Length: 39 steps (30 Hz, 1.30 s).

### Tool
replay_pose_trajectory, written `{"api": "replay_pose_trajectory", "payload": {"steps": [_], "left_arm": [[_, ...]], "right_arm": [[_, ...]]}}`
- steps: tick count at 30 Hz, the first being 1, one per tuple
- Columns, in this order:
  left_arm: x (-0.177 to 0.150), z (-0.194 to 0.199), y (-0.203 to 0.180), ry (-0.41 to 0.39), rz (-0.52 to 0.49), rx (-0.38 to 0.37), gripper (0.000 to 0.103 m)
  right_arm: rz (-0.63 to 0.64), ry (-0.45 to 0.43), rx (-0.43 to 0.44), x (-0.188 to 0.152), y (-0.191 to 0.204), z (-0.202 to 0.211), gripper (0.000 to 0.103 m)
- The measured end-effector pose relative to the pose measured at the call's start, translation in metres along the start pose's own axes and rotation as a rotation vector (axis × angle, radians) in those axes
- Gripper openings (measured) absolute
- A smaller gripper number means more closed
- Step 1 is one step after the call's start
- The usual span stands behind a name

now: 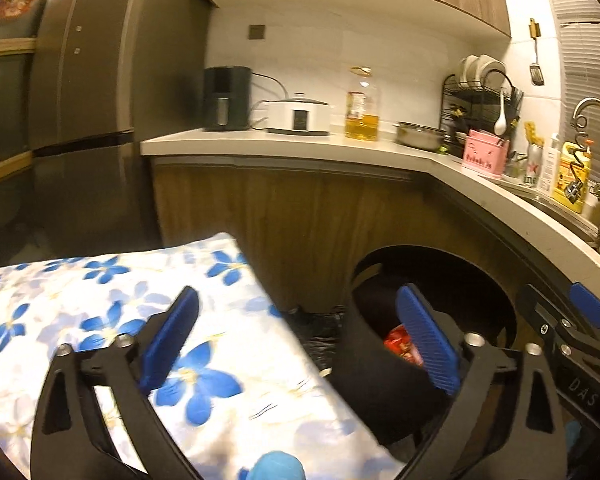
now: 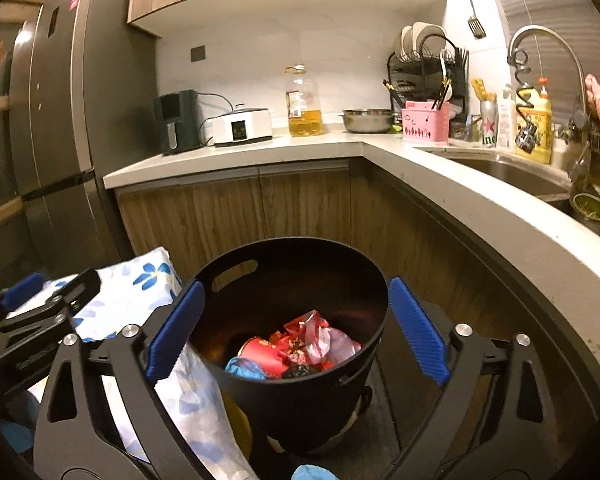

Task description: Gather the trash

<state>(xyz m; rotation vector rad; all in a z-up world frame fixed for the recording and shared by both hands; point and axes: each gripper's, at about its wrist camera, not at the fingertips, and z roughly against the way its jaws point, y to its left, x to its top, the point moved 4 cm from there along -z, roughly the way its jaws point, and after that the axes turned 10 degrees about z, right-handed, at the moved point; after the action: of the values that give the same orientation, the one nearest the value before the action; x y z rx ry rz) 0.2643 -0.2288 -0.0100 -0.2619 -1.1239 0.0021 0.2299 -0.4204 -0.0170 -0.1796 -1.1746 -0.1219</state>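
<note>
- While my right gripper hovers above the black bin, its blue pads stand wide apart, one on each side of the bin's rim, and nothing is pinched between them.
- From the right wrist view I look straight down into the bin: crumpled red wrappers, a pale pink scrap and a bit of blue plastic lie at the bottom.
- The trash sits between and below the right fingers, well inside the bin, clear of both pads.
- A floral bag, white with blue flowers, hangs just beside the bin on its left and runs under my right gripper's left pad; I cannot tell whether they touch.
- My left gripper is also spread open and empty.
- In the left wrist view its left pad hangs over the floral bag, and its right pad hangs over the bin's opening, where a red wrapper shows just beside that pad.
- The bag fills the lower left of that view, touching or overlapping the bin's near edge.
- The other gripper's blue tip shows at the right edge there.
- Behind, a grey countertop carries an oil bottle and a steel bowl.
</note>
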Motion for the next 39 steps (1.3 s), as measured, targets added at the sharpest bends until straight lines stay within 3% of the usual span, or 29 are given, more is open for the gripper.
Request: {"api": "replay_pose_trajectory", "payload": {"steps": [8, 22, 39], "left_arm": [[-0.012, 0.044, 0.034, 0.006, -0.005, 0.064, 0.097], [-0.032, 0.120, 0.070, -0.032, -0.012, 0.076, 0.097], [-0.050, 0.172, 0.093, -0.054, 0.001, 0.069, 0.097]], "right_arm": [[0.023, 0.006, 0.013, -0.002, 0.026, 0.035, 0.098], [0.064, -0.007, -0.023, -0.023, 0.067, 0.117, 0.098], [0.068, -0.046, -0.016, -0.036, 0.091, 0.186, 0.098]]}}
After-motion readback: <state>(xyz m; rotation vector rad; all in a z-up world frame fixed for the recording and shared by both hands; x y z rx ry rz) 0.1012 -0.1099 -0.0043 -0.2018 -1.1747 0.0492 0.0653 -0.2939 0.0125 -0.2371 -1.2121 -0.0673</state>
